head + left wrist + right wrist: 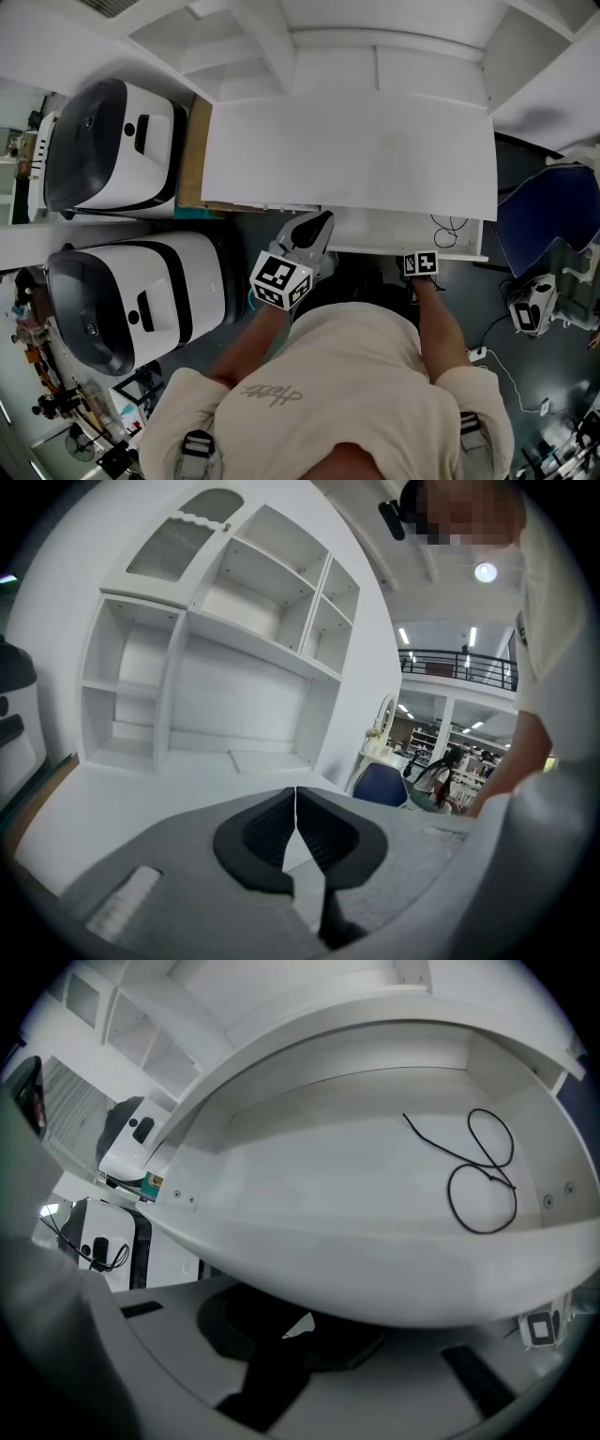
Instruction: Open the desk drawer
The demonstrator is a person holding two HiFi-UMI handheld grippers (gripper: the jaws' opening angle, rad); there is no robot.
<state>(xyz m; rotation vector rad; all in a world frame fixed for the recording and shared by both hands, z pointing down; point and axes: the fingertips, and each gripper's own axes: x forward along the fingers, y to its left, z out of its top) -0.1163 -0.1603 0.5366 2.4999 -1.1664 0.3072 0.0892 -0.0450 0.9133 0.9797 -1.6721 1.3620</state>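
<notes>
The white desk (pixel 347 155) has its drawer (pixel 375 230) pulled part-way out toward me. Inside it lies a looped black cable (pixel 448 230). In the right gripper view I look over the drawer front (pixel 375 1274) into the drawer (pixel 328 1176) and see the cable (pixel 483 1180). My right gripper (pixel 419 255) sits at the drawer front's right part. Its jaws (pixel 295 1321) are drawn together under the front's lower edge, with the tips hidden by it. My left gripper (pixel 314 228) hovers at the drawer's left corner, shut (pixel 296 822) on nothing and aimed at the desk's shelves.
Two white machines with dark visors (pixel 112 145) (pixel 131 300) stand left of the desk, with a brown board (pixel 194 155) against the desk's side. A blue chair (pixel 548 216) is at the right. The white hutch shelves (pixel 225 649) rise behind the desktop. Cables lie on the dark floor.
</notes>
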